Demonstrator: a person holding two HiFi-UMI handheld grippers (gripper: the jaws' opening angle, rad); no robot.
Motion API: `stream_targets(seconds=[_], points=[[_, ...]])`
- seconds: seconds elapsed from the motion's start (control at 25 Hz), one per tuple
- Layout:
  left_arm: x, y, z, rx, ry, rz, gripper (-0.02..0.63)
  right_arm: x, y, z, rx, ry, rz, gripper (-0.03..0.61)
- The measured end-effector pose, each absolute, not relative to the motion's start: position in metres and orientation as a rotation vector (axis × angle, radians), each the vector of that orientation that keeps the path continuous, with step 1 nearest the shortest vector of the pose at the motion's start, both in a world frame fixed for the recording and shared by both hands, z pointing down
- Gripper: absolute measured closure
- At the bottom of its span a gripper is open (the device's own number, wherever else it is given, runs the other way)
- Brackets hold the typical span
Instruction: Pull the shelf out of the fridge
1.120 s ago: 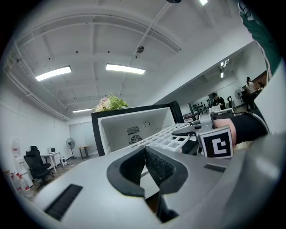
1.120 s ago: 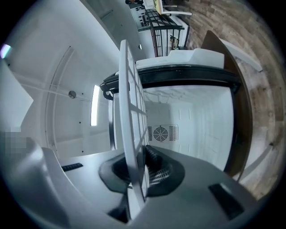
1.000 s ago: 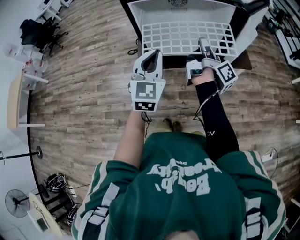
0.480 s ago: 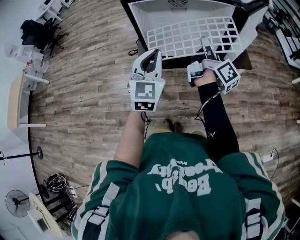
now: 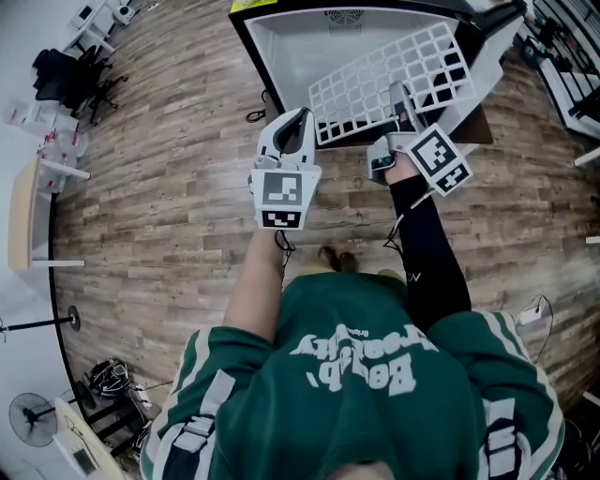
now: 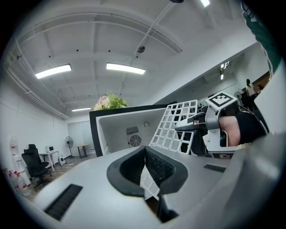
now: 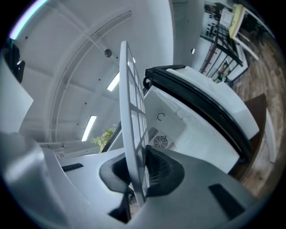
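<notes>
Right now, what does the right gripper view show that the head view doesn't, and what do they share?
Only the right gripper view: the right gripper's jaws clamped on the white grid shelf, seen edge-on, plus a ceiling light and a plant.
Only the head view: the left gripper left of the shelf, the person's green top, and the shelf's whole grid tilted at the fridge mouth.
Both: the shelf, the right gripper, and the open fridge with its fan vent.
</notes>
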State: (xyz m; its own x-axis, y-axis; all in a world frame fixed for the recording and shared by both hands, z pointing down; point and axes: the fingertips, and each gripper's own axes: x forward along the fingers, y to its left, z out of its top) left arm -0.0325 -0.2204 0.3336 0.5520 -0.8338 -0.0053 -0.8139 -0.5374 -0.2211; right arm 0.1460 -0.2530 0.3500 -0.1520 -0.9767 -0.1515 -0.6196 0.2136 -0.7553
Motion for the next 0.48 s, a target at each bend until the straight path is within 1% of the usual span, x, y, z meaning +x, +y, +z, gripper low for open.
stream_targets(seconds=[0.24,0.48], points=[[-0.025,-0.229,0.33,-2.592,1.381,-0.136,0.597,0.143,-0.254,0.339,-1.635,2.027,-0.528,0.54],[-0.017,-0.232,0.326,-2.592,1.363,-0.114,0.597,0.138,-0.257,0.35,-1.779,2.184,-0.37,0.54]])
